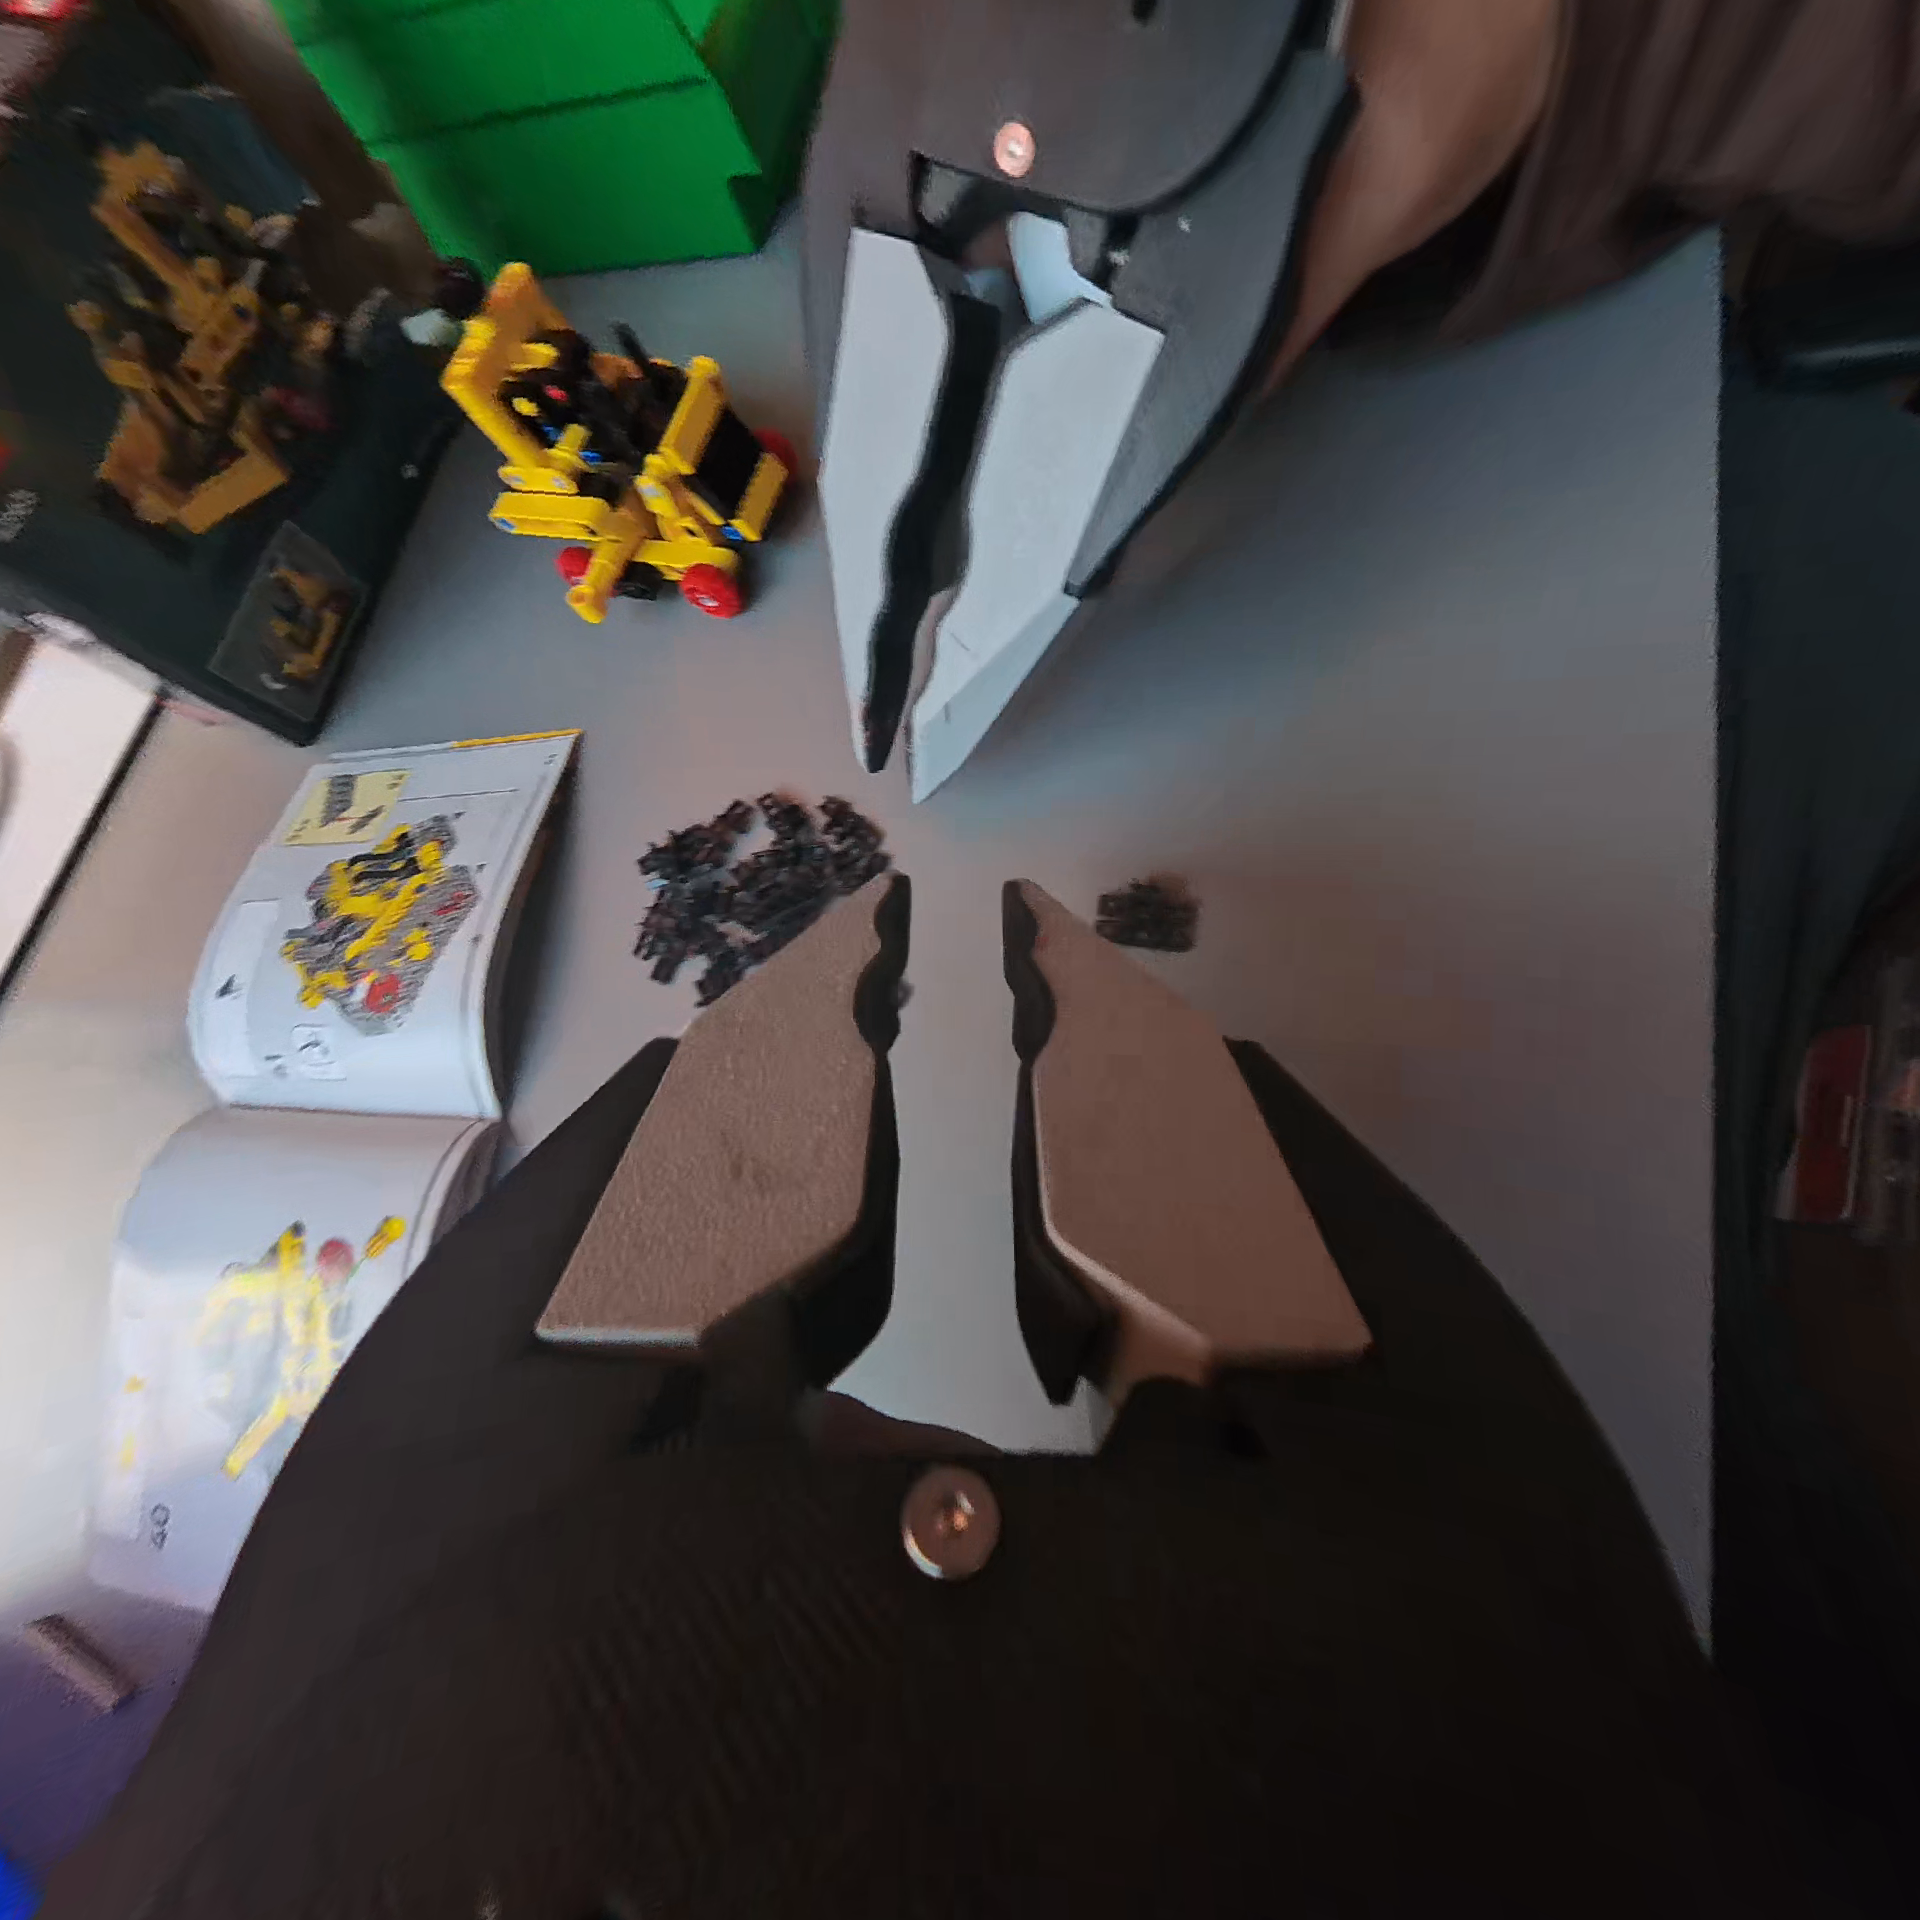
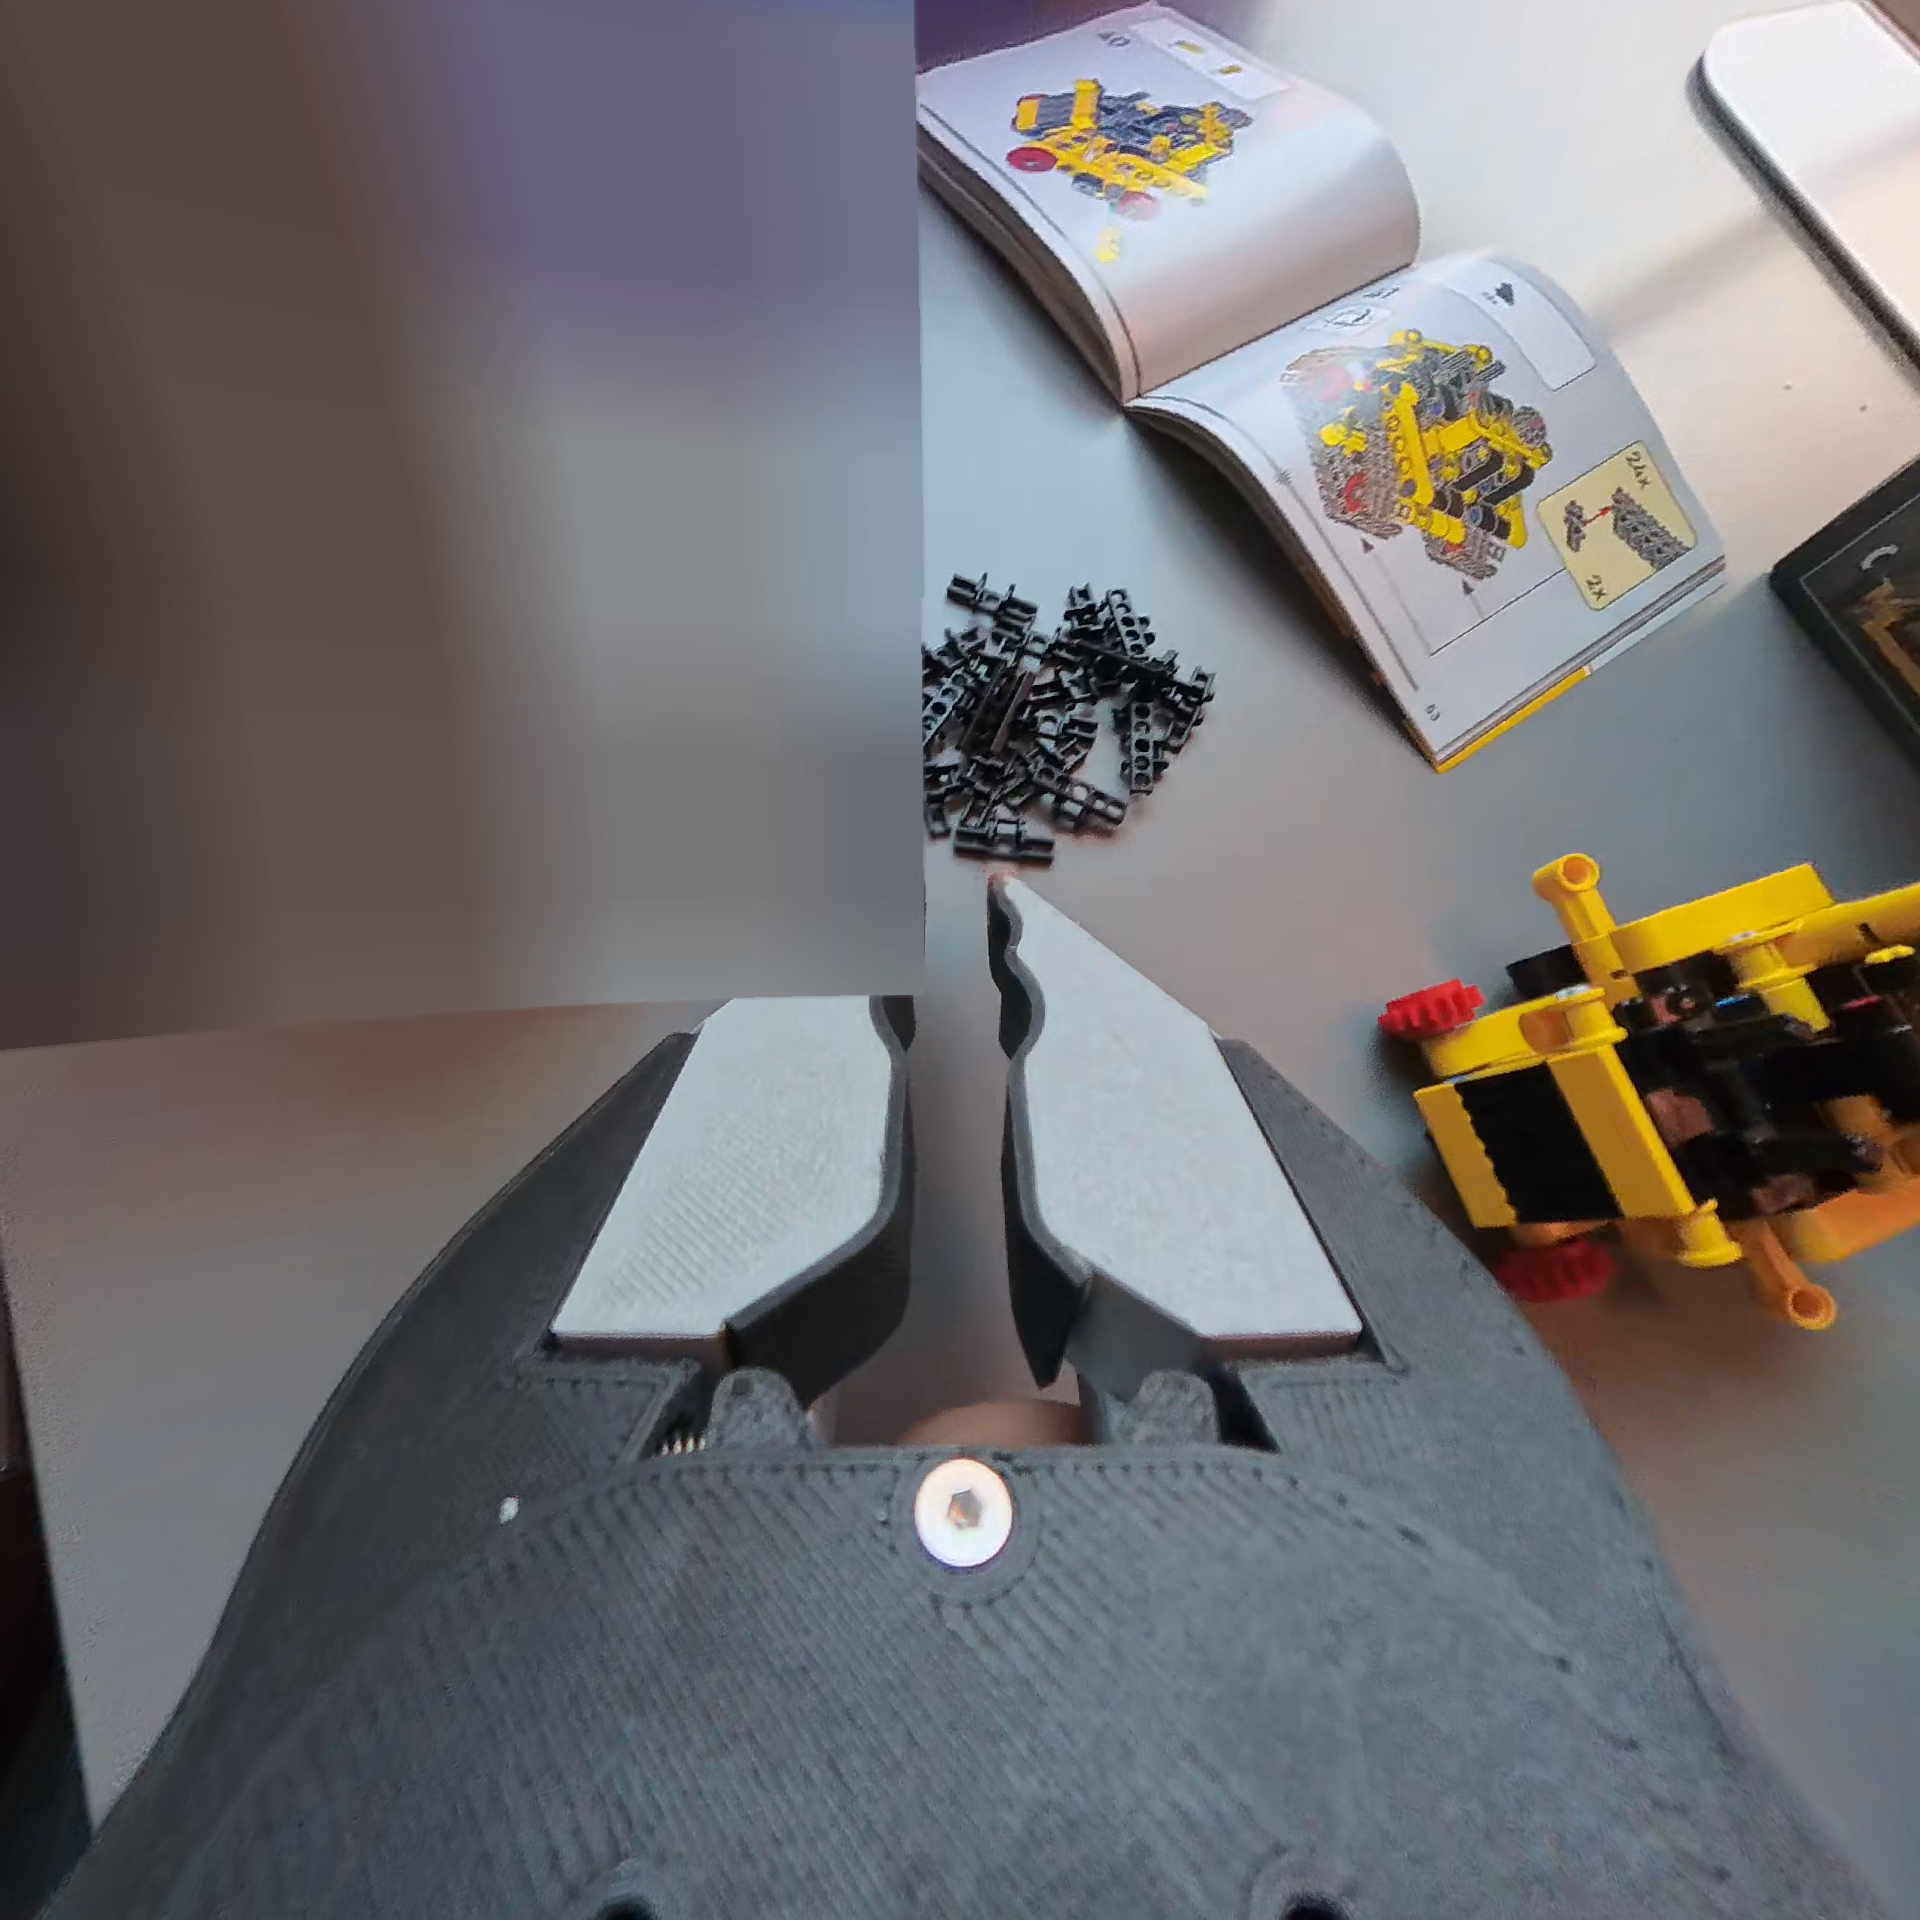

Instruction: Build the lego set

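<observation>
Left wrist view: a blocky yellow-and-black lego vehicle (image 1: 634,468) with red wheels stands on the smooth grey table (image 1: 1403,727), beyond a pile of small black links (image 1: 758,899). The left gripper (image 1: 954,899), matte-fingered, is parted and empty.

Right wrist view: the right gripper (image 2: 951,940) is slightly parted, empty.

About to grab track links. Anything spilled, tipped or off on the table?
Nothing stands out. The black links lie in a loose pile, a few more sit apart beside it, the yellow model stands on its wheels, and the manual lies open.
</observation>
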### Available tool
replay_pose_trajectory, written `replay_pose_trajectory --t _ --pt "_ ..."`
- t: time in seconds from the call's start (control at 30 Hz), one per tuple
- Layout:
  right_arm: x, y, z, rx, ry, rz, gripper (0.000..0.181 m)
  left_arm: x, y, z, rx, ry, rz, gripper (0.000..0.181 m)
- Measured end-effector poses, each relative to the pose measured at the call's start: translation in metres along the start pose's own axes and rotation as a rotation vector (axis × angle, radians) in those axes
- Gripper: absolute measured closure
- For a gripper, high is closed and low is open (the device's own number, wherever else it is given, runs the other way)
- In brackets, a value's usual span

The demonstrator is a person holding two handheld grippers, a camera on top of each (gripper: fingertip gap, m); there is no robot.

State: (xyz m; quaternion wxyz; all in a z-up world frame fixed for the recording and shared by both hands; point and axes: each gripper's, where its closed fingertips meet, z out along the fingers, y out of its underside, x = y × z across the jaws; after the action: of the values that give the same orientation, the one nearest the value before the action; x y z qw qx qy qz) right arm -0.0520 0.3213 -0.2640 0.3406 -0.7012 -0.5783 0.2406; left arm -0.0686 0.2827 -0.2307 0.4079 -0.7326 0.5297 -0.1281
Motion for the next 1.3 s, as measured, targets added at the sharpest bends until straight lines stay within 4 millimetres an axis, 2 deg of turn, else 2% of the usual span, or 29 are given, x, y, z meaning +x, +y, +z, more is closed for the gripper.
replay_pose_trajectory --t 0.07,0.17,0.27,0.4,0.57,0.8,0.93,1.0,1.17,1.3 --pt "0.007 -0.002 0.004 -0.014 0.033 -0.013 0.172 -0.013 0.002 -0.003 0.025 -0.028 -0.041 0.167" --pt "0.011 -0.005 0.010 -0.039 0.043 -0.040 0.172 -0.023 0.012 0.001 0.029 -0.032 -0.082 0.168" --pt "0.012 -0.008 0.016 -0.051 0.029 -0.054 0.172 -0.021 0.021 0.009 0.021 0.021 -0.123 0.169" --pt "0.011 -0.004 0.020 -0.103 0.004 -0.063 0.175 -0.019 0.031 0.016 -0.014 0.045 -0.135 0.169" --pt "-0.001 0.005 0.008 -0.113 -0.037 -0.053 0.176 -0.019 0.040 0.020 -0.057 0.024 -0.107 0.169" --pt "-0.008 -0.006 -0.026 -0.010 -0.016 0.034 0.176 -0.018 0.041 0.021 -0.058 0.021 -0.105 0.169" --pt "-0.027 0.018 -0.029 -0.092 -0.047 0.053 0.169 -0.016 0.042 0.021 -0.063 0.020 -0.094 0.169" --pt "-0.023 0.034 -0.027 -0.165 0.018 0.070 0.165 -0.016 0.041 0.022 -0.063 0.013 -0.084 0.171" --pt "-0.024 0.032 -0.044 -0.111 0.041 0.112 0.167 -0.015 0.042 0.021 -0.060 0.014 -0.085 0.171" --pt "-0.027 0.039 -0.057 -0.109 0.026 0.140 0.167 -0.016 0.042 0.021 -0.060 0.012 -0.090 0.171"
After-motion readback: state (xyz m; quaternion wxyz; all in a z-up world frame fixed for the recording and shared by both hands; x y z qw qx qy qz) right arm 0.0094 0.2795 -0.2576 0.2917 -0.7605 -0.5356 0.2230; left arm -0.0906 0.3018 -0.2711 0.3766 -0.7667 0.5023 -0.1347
